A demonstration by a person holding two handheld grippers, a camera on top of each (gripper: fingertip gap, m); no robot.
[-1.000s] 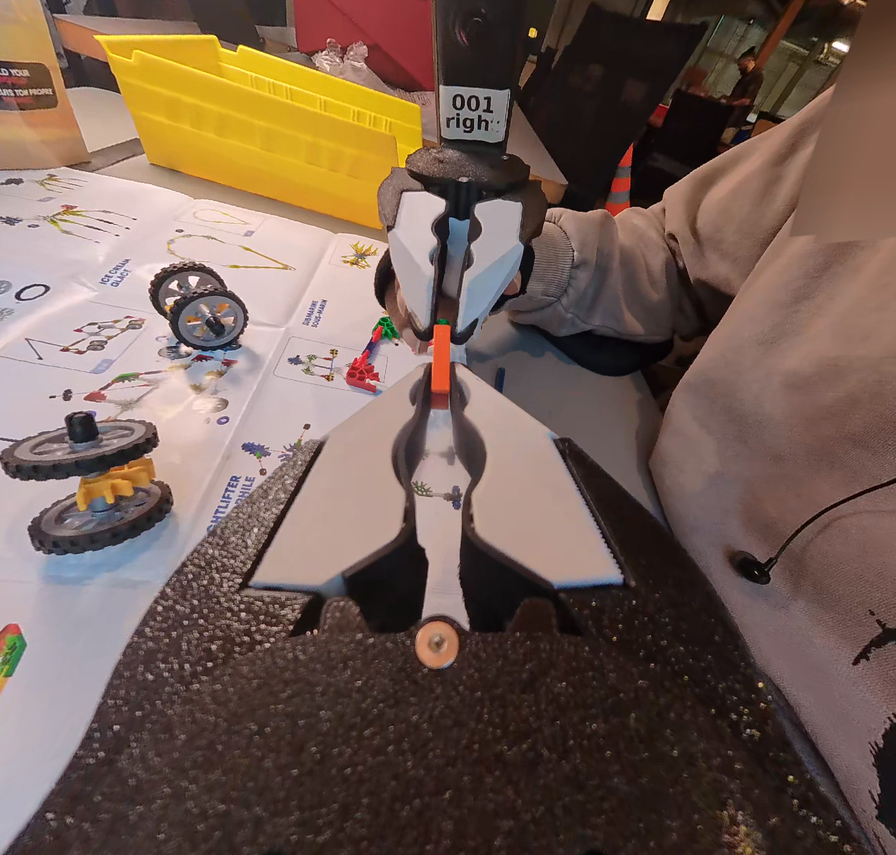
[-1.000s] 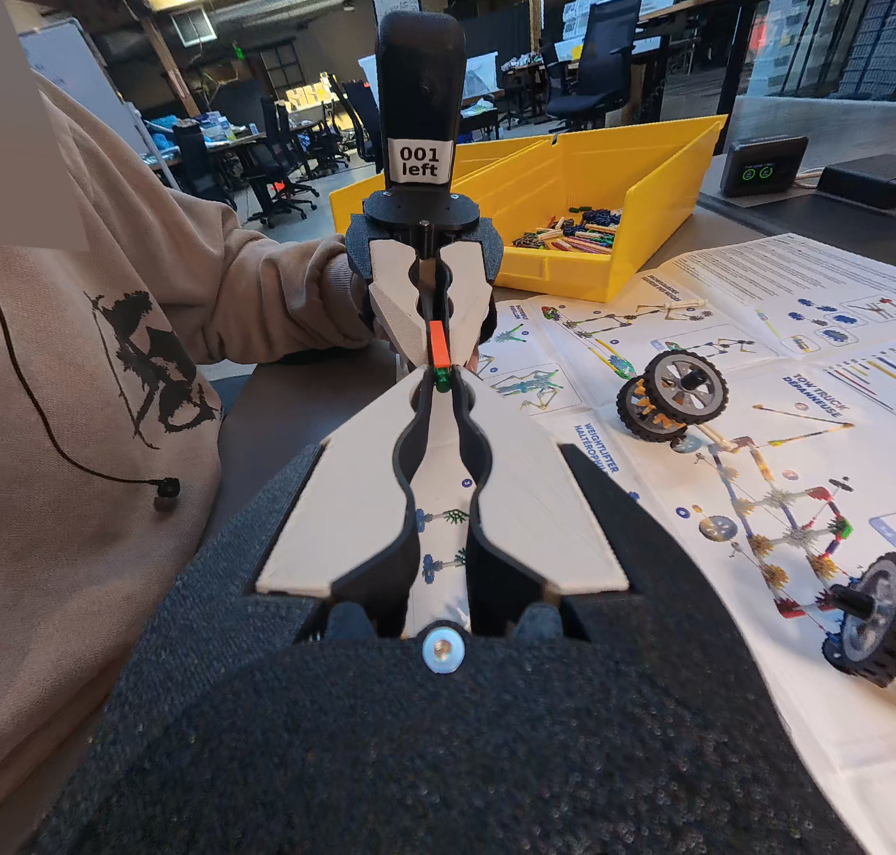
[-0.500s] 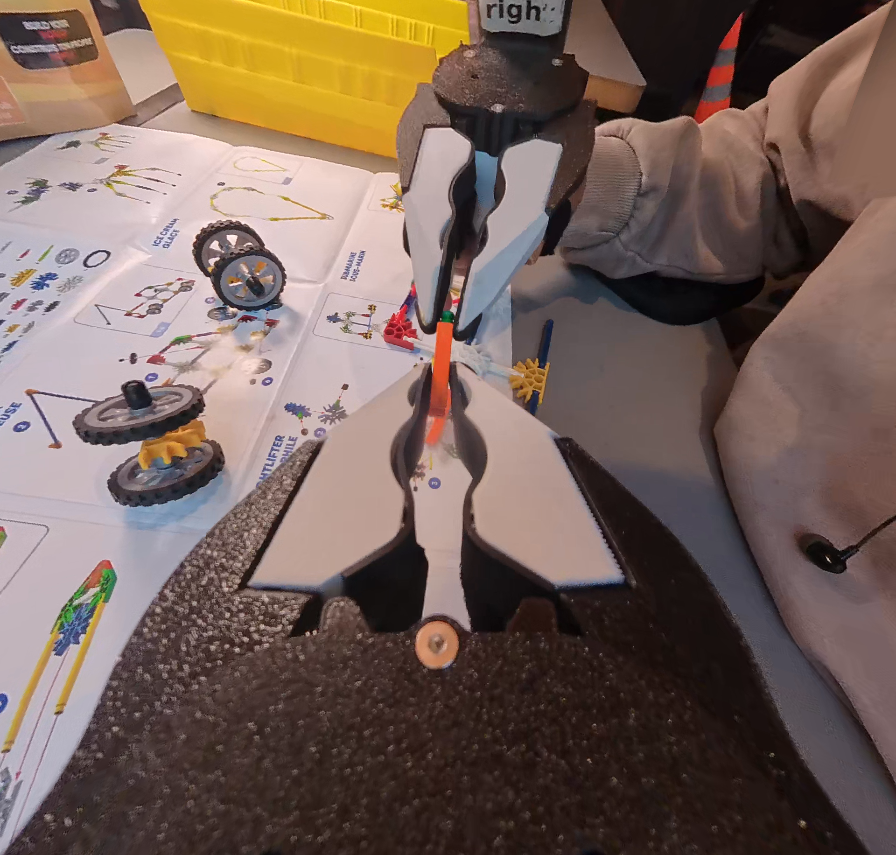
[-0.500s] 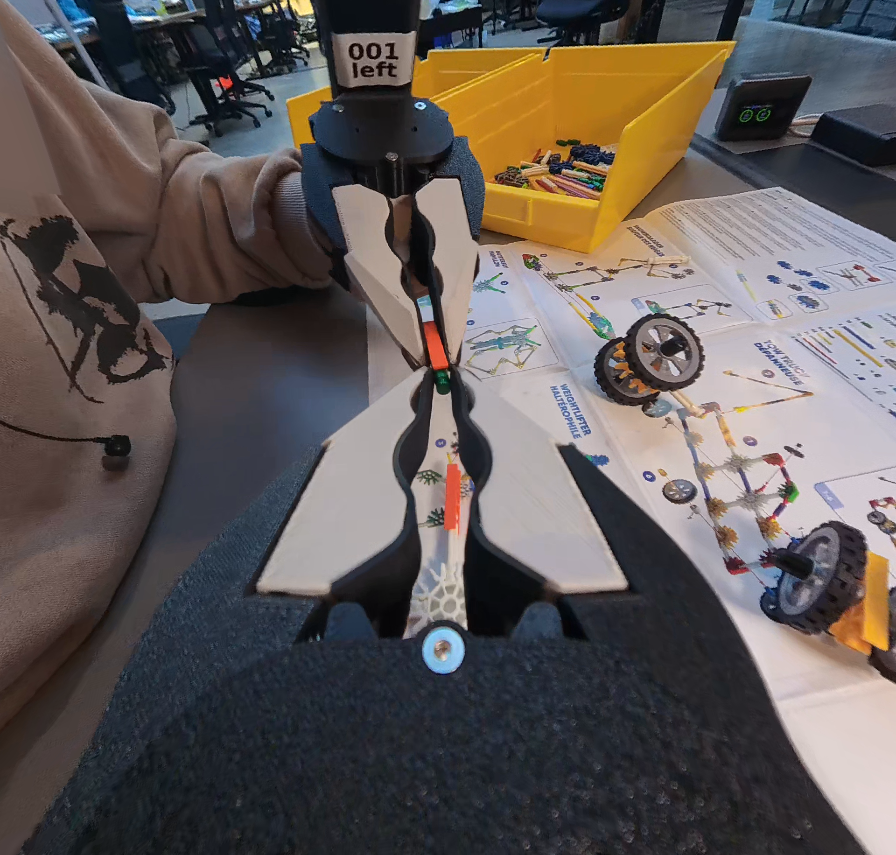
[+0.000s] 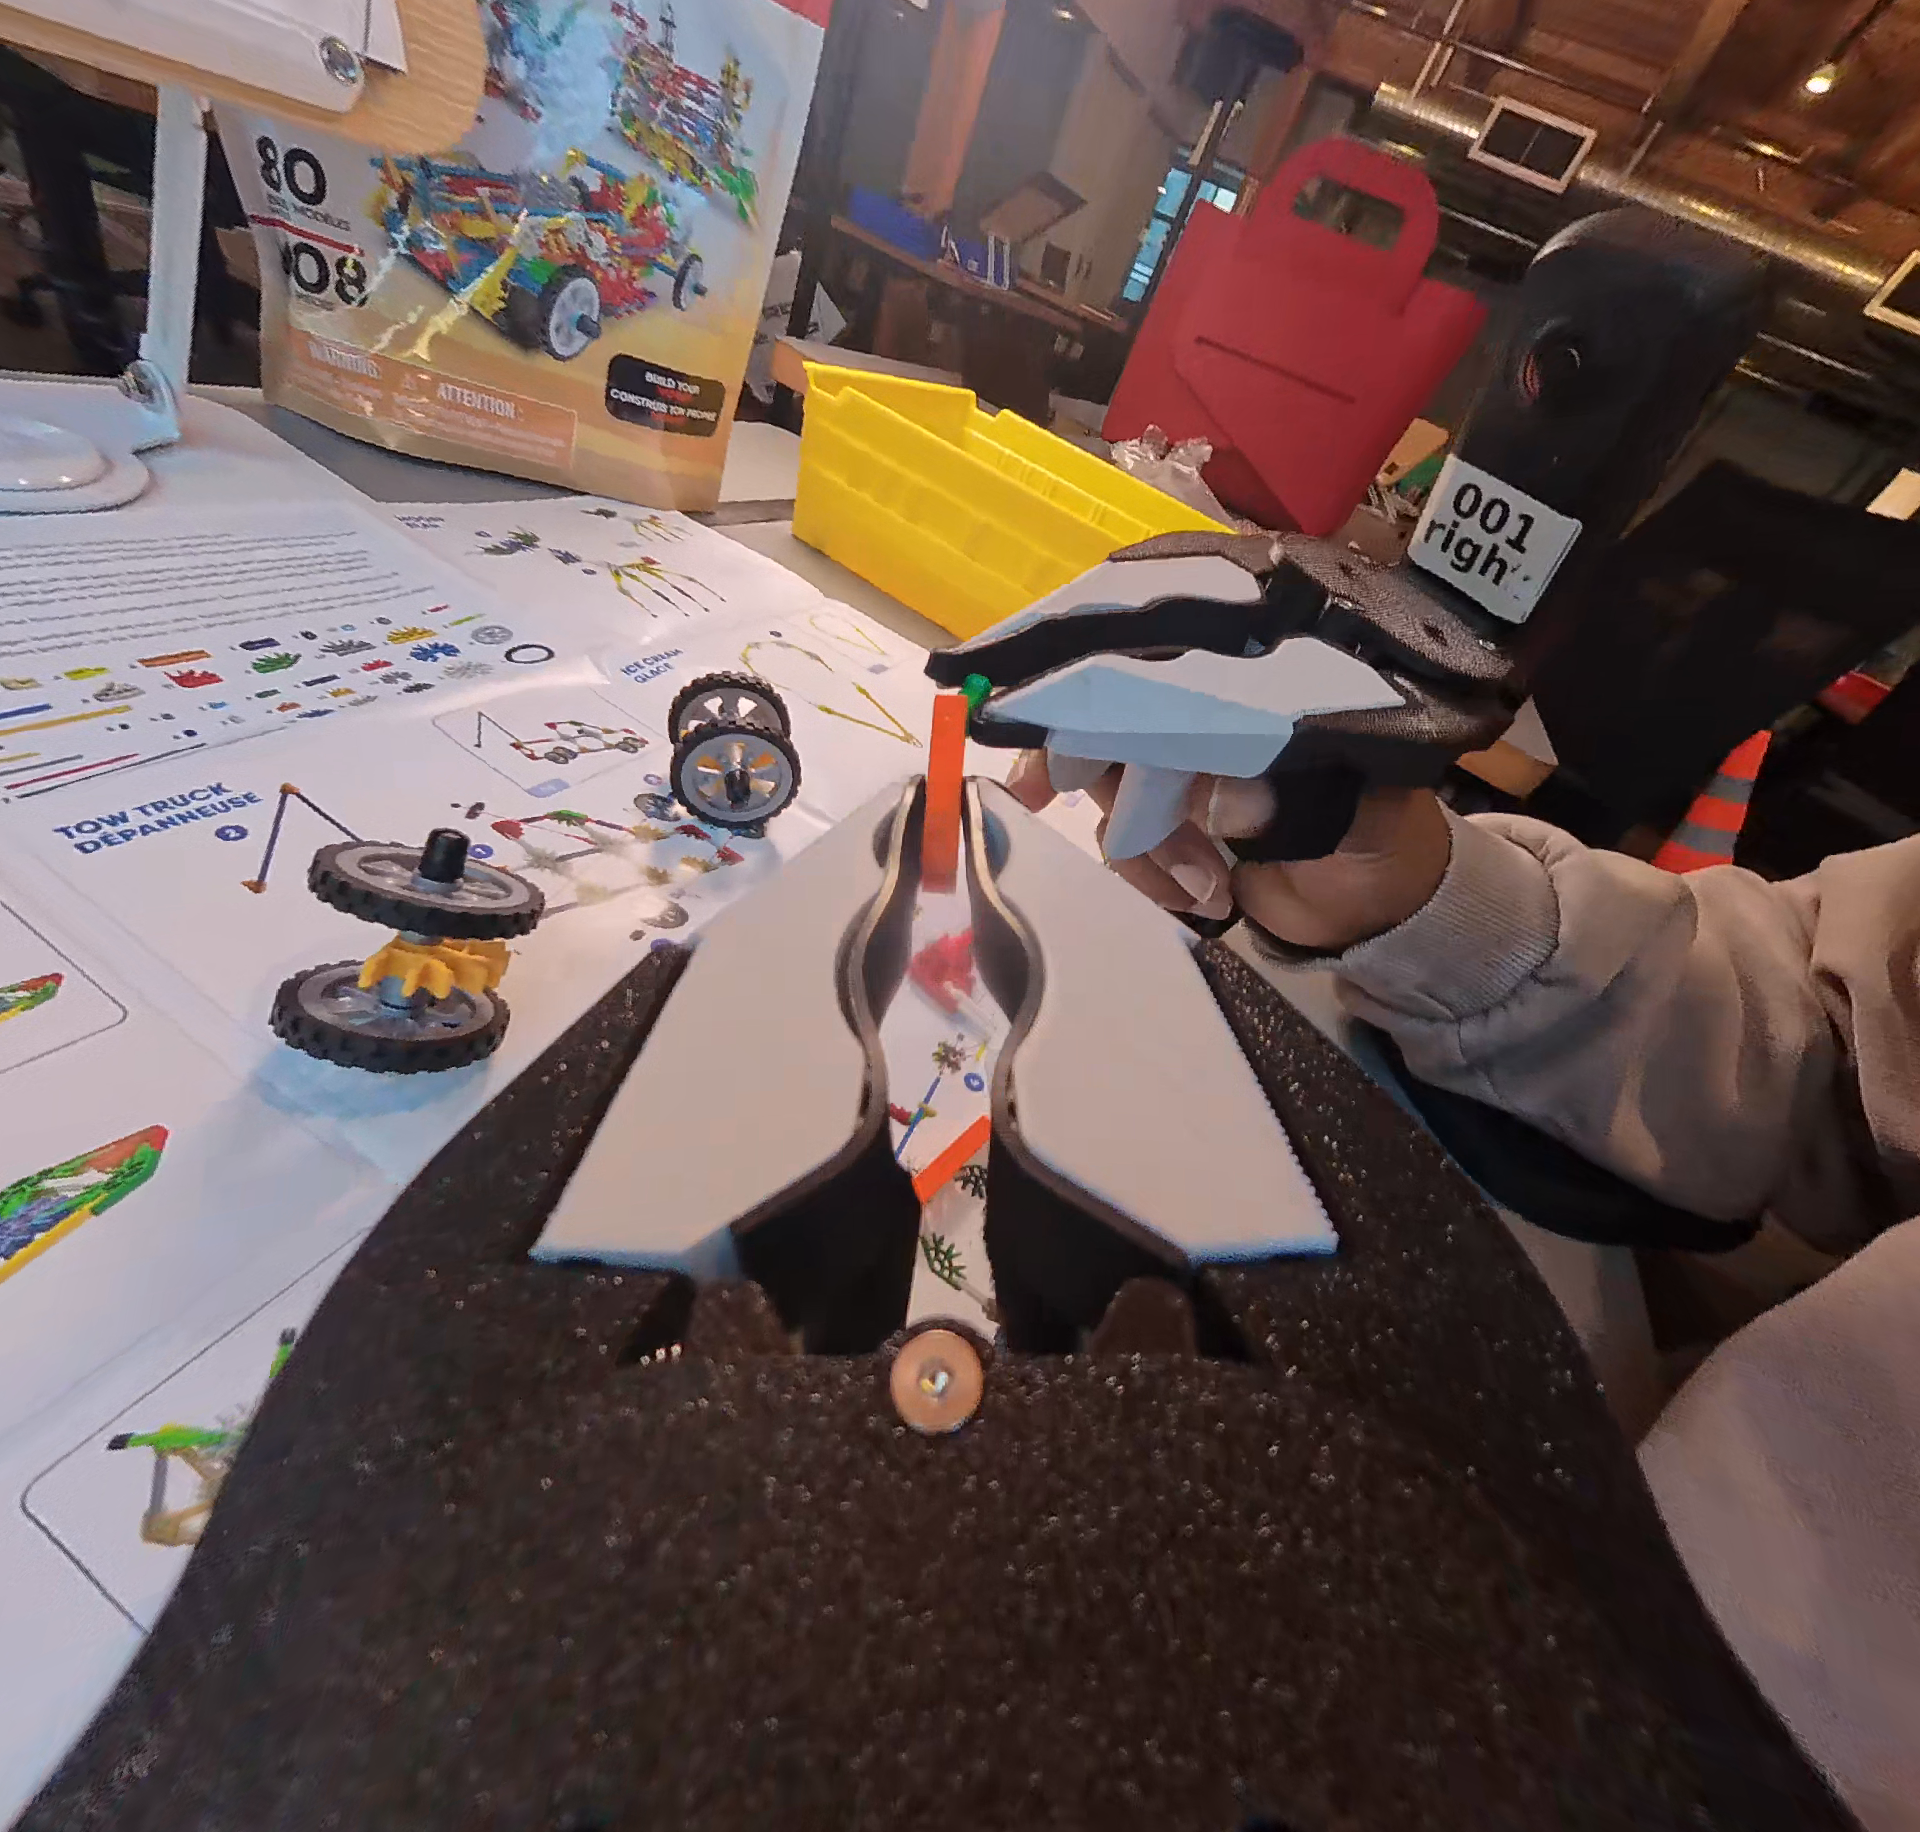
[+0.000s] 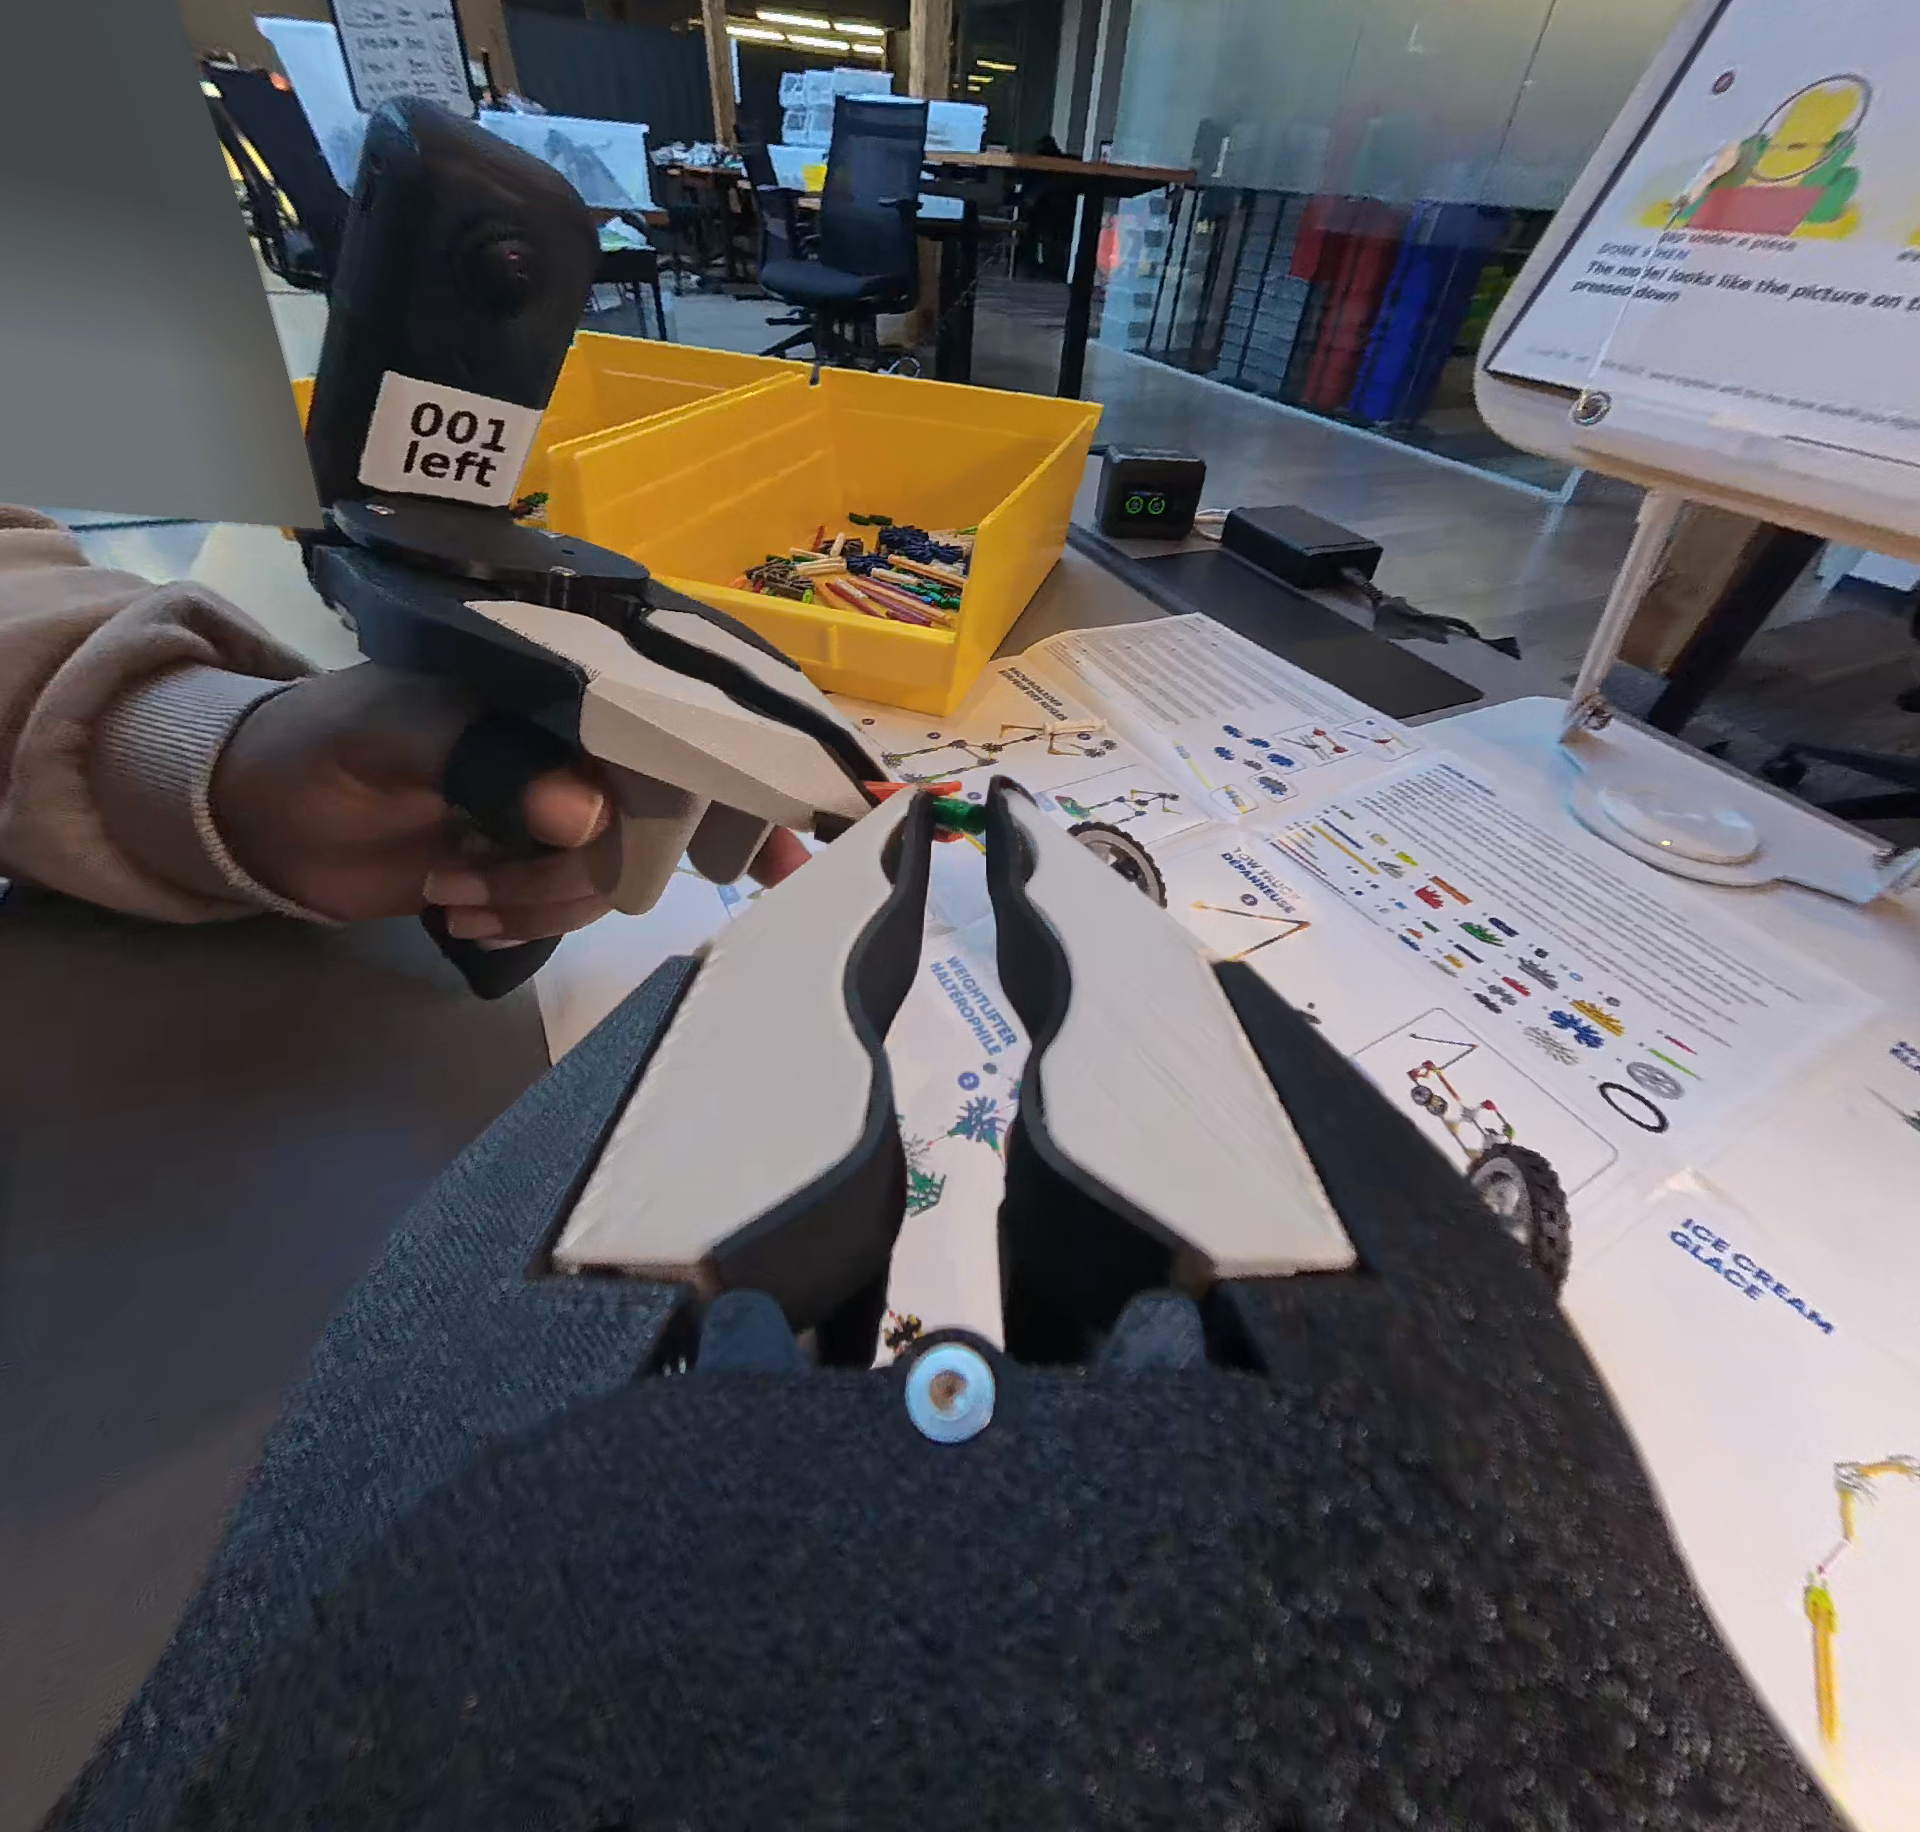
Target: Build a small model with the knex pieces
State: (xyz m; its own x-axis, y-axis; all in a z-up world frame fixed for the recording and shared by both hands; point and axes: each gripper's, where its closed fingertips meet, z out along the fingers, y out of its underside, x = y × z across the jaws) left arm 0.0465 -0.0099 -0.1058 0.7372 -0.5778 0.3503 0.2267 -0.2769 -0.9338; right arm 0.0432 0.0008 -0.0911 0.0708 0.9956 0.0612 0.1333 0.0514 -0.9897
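My left gripper (image 5: 940,806) is shut on a short orange rod (image 5: 948,774) that stands up between its fingertips, above the table. My right gripper (image 6: 956,811) is shut on a small green connector (image 6: 958,814). In the left wrist view the right gripper (image 5: 961,691) reaches in from the right, and the green connector (image 5: 975,689) sits at the top end of the rod. In the right wrist view the left gripper (image 6: 868,800) comes in from the left, with the orange rod (image 6: 896,791) touching the green piece. A hand holds each gripper.
A printed instruction sheet (image 5: 312,702) covers the table. On it stand a double-wheel assembly with a yellow gear (image 5: 405,951) and a smaller wheel pair (image 5: 732,743). A yellow bin (image 6: 831,473) holds loose pieces. A toy box (image 5: 499,224), a sign stand (image 6: 1714,224) and a red bag (image 5: 1299,359) stand behind. Less than 4 cm separates the two grippers' tips.
Both grippers have lifted and turned from meeting nose to nose to meeting at an angle. Each has kept its grip, and rod and connector stay together.
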